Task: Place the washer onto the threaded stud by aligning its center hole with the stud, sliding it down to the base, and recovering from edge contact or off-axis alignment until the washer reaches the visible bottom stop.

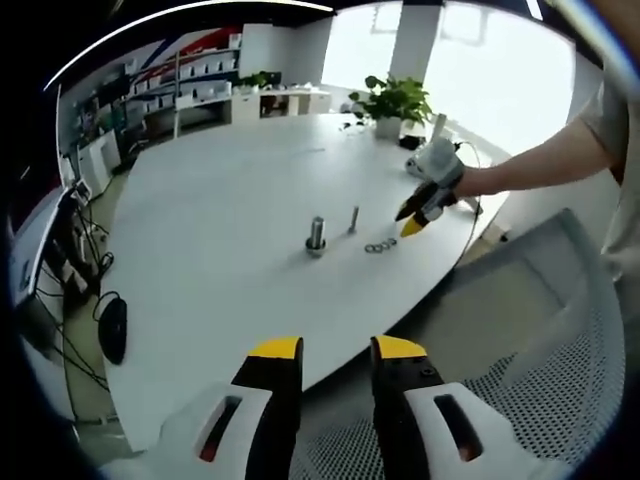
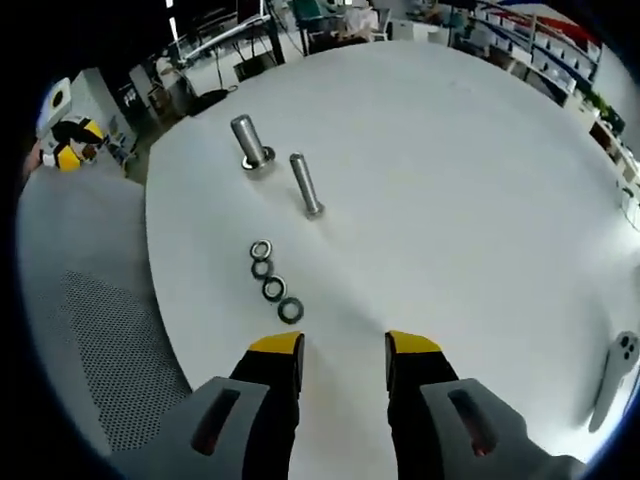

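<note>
right claw [image 2: 343,350] hung over the near edge of the white bench [image 2: 450,150], jaws apart, nothing between them. four washers [image 2: 275,280] lay flat in a short row just ahead and left of it, touching or nearly touching each other. beyond the row two studs stood upright: a thin stud [image 2: 306,186] nearer, a thick stud [image 2: 249,143] farther left on a round base. washers were near the thin stud but apart from it; none was on either stud.

left claw [image 1: 337,352] was held off the bench, over a mesh chair [image 1: 560,340], jaws apart and empty. in the left gripper view the right claw [image 1: 415,213] showed at the bench's right edge, just beside the washers [image 1: 380,245], held by a hand [image 1: 470,180]. thick stud [image 1: 316,235] and thin stud [image 1: 353,220] stood left of it. a potted plant [image 1: 392,103] stood at the far edge, a mouse [image 1: 113,328] near the left edge.
</note>
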A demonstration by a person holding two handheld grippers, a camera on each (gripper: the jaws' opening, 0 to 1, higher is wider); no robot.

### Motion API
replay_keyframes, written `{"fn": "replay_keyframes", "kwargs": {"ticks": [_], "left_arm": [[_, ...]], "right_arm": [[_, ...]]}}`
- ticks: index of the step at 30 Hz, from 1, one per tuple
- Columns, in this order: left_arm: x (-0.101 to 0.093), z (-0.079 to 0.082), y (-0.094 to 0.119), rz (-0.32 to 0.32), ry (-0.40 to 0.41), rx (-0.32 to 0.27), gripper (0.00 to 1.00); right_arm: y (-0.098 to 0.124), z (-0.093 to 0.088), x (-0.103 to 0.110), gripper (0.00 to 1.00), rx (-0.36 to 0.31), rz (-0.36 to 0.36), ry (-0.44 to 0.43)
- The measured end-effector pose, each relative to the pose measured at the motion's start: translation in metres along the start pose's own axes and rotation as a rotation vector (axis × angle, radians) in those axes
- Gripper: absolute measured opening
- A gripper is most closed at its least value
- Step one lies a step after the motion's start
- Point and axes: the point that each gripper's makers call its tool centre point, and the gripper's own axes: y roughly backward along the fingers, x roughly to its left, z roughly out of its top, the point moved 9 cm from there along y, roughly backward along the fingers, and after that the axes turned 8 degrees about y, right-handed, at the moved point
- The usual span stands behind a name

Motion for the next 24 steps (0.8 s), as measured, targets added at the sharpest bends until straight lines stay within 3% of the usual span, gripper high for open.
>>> {"fn": "replay_keyframes", "kwargs": {"ticks": [14,17,19,24], "left_arm": [[0.001,0.0,0.0,0.0,0.003,0.0,0.25],[0.0,-0.001,0.0,0.0,0.001,0.004,0.25],[0.001,0.0,0.0,0.002,0.002,0.002,0.25],[0.001,0.0,0.001,0.003,0.003,-0.006,0.25]], "right_arm": [[-0.004,0.012,-0.005,0.32,-0.023,0.012,0.063],[-0.005,0.019,0.004,0.29,-0.058,0.072,0.102],[-0.004,0.02,0.013,0.27,-0.047,0.102,0.192],[-0.01,0.018,0.026,0.27,-0.018,0.143,0.208]]}}
